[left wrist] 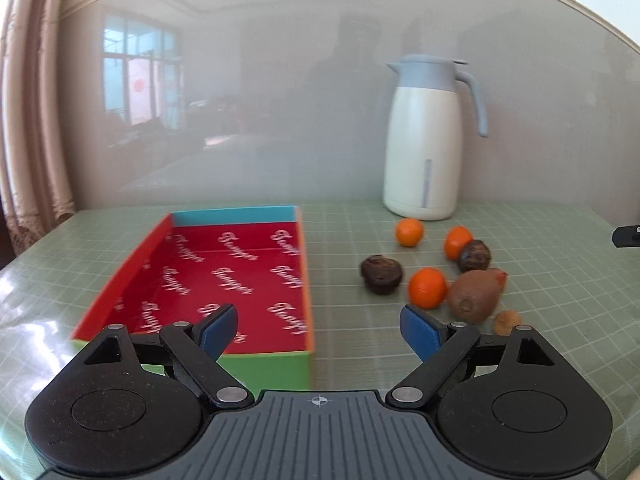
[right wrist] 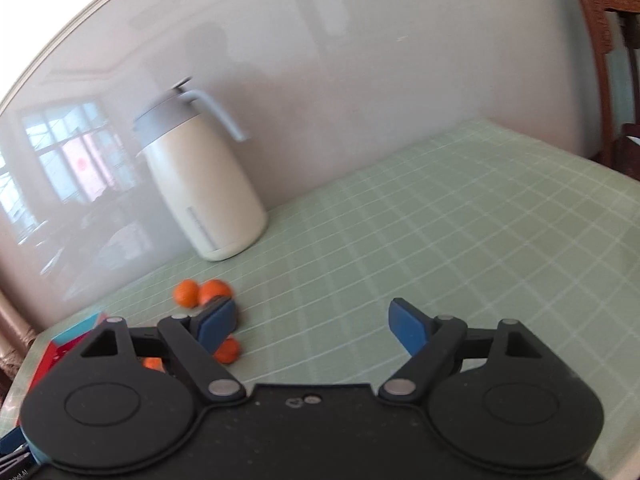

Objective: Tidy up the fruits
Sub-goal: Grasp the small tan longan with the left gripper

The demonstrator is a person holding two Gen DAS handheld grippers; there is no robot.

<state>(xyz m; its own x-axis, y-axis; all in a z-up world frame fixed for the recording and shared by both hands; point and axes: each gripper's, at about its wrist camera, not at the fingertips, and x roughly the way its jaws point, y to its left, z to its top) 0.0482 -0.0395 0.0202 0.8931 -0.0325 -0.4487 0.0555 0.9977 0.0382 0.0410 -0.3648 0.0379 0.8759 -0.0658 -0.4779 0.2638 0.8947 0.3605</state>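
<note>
A shallow red box (left wrist: 224, 276) with a blue far wall and a green near wall lies on the green checked tablecloth, nothing inside it. To its right lie three oranges (left wrist: 427, 287), two dark wrinkled fruits (left wrist: 381, 274), a brown kiwi (left wrist: 474, 295) and a small tan fruit (left wrist: 506, 322). My left gripper (left wrist: 318, 326) hovers over the box's near right corner, jaws wide with nothing between them. In the right wrist view my right gripper (right wrist: 312, 326) is open and holds nothing over bare cloth; several oranges (right wrist: 186, 293) lie beside its left finger (right wrist: 216, 320), partly hidden, with the box's corner (right wrist: 76, 332) at far left.
A white thermos jug (left wrist: 424, 140) with a grey-blue lid and handle stands at the back against a glossy wall; it shows again (right wrist: 200, 184) in the right wrist view. A curtain (left wrist: 28, 120) hangs at the left. A wooden chair (right wrist: 608, 60) stands beyond the table's right end.
</note>
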